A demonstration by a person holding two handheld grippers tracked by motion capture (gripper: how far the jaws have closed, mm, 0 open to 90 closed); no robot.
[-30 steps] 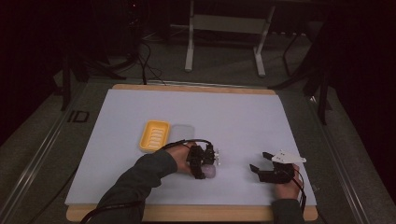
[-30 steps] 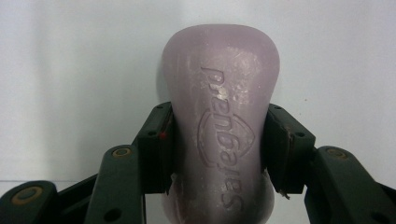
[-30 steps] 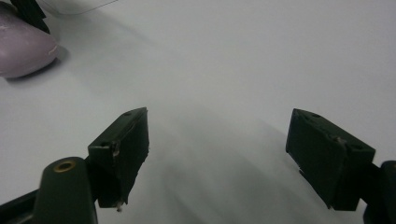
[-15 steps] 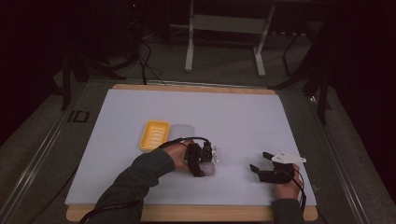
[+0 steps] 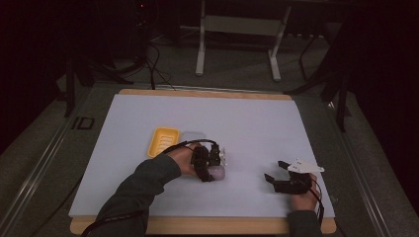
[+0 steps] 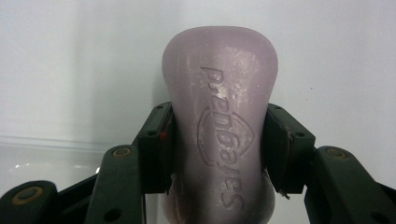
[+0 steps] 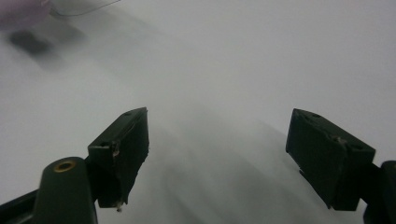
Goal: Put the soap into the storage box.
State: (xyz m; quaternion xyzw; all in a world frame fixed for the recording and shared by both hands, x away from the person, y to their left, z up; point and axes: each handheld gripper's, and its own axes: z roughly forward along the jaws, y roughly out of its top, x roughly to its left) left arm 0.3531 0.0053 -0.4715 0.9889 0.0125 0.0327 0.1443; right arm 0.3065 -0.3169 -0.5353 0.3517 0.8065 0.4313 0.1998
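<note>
Left gripper view: soap bar (image 6: 219, 126) between jaws

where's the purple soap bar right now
The purple soap bar is clamped between the left gripper's jaws, low over the white table cover just right of the yellow soap dish.

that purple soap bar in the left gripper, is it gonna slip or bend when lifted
The soap bar is probably rigid: its embossed lettering looks crisp and the left gripper jaws press its sides without visibly denting them. It may be slippery, since its surface looks smooth and glossy. Its rounded edges and narrowed waist might let it slide if the grip loosens.
</note>
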